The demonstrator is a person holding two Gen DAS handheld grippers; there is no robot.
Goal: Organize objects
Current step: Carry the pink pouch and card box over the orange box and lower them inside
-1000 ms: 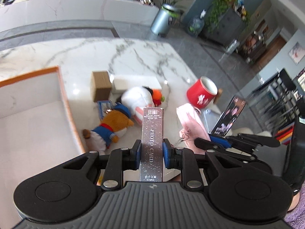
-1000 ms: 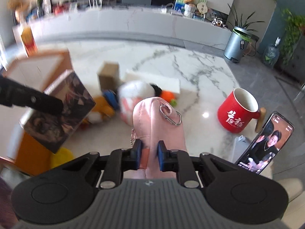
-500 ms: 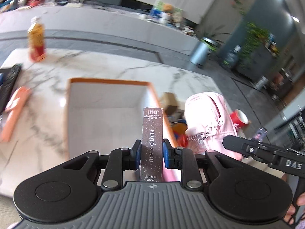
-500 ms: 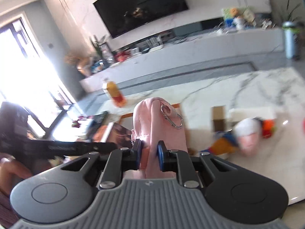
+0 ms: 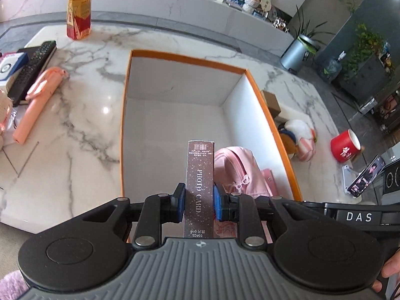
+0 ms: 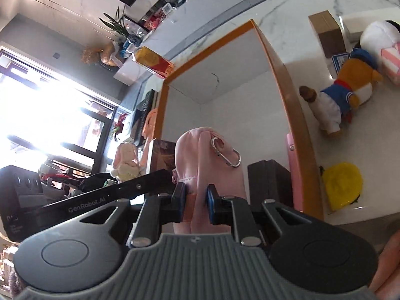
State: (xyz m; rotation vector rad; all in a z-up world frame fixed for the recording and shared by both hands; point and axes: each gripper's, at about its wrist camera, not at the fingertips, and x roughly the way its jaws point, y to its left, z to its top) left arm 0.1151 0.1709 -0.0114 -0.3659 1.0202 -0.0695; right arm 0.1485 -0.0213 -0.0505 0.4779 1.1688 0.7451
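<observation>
We have swung both loads over the orange-rimmed box [image 5: 252, 80]: left gripper [image 5: 199, 201] clamps the photo card box [image 5: 200, 175], right gripper [image 6: 195, 203] pinches the pink pouch [image 6: 200, 155], seemingly ready to drop in

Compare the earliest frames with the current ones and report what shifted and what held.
Both tools swung from the toy clutter to the orange-rimmed box. The left tool now holds the photo card box over its white interior; the right tool has brought the pink pouch inside the box's near end. Nothing was released. Plush toys and red mug stayed put.
</observation>
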